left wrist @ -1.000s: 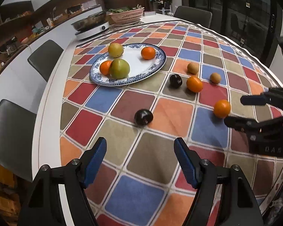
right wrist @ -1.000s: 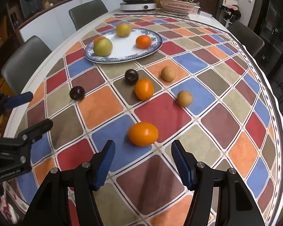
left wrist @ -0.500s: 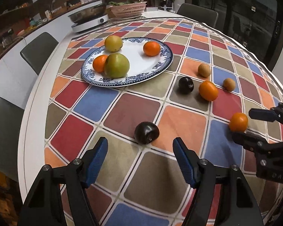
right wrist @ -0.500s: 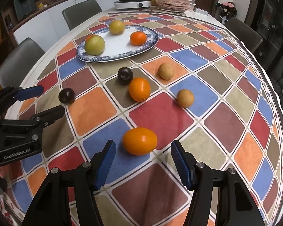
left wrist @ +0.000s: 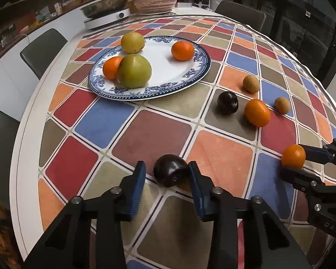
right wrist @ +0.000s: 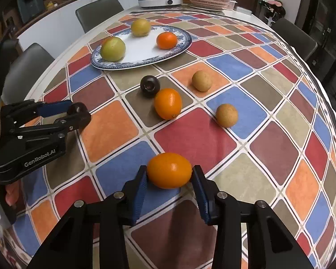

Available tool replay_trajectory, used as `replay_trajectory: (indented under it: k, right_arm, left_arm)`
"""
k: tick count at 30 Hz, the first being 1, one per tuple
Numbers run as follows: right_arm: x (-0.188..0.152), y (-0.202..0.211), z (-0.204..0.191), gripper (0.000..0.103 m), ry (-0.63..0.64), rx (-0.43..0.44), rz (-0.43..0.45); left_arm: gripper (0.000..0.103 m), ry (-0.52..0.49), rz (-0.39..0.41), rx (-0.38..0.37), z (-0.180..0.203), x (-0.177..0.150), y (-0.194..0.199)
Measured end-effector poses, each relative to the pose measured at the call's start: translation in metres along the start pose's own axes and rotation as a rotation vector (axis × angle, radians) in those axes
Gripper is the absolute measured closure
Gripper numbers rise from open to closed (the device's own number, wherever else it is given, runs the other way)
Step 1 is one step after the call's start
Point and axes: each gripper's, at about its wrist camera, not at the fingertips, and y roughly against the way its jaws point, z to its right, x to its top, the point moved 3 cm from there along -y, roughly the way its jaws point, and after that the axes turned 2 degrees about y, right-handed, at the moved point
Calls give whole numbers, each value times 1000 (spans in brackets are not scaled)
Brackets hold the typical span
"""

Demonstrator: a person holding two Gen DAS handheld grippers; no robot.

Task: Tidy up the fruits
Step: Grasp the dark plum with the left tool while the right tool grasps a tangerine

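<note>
A blue-rimmed white plate (left wrist: pixel 179 76) (right wrist: pixel 143 53) holds a green fruit (left wrist: pixel 134 70), a yellow fruit (left wrist: pixel 132 42) and two oranges. My left gripper (left wrist: pixel 165 174) straddles a dark plum (left wrist: pixel 170 173) on the checked cloth; its right pad touches the plum, its left pad stands a little off. My right gripper (right wrist: pixel 169 177) is shut on an orange fruit (right wrist: pixel 169 170) that rests on the cloth; it also shows in the left wrist view (left wrist: pixel 293 159). Loose on the cloth lie another plum (right wrist: pixel 150 85), an orange (right wrist: pixel 168 103) and two brown fruits (right wrist: pixel 202 80) (right wrist: pixel 226 114).
An induction cooker with a pan (left wrist: pixel 105 11) and a pink basket (left wrist: pixel 154 3) stand at the table's far end. Grey chairs (left wrist: pixel 43 49) line the left edge and the far side. The table edge runs close on the left.
Both grippers moved forward and down and narrowed. The left now flanks the near plum. The right has closed on the near orange fruit.
</note>
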Motion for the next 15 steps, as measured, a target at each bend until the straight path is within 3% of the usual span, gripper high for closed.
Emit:
replay_trajectory:
  k: [1, 15]
  right_arm:
    - [0, 0, 0, 62, 2, 2, 3]
    - [2, 16, 6, 62, 26, 24, 75]
  left_arm:
    - [72, -4, -2, 0, 1, 0, 0]
    - [72, -1, 39, -2, 11, -6, 31]
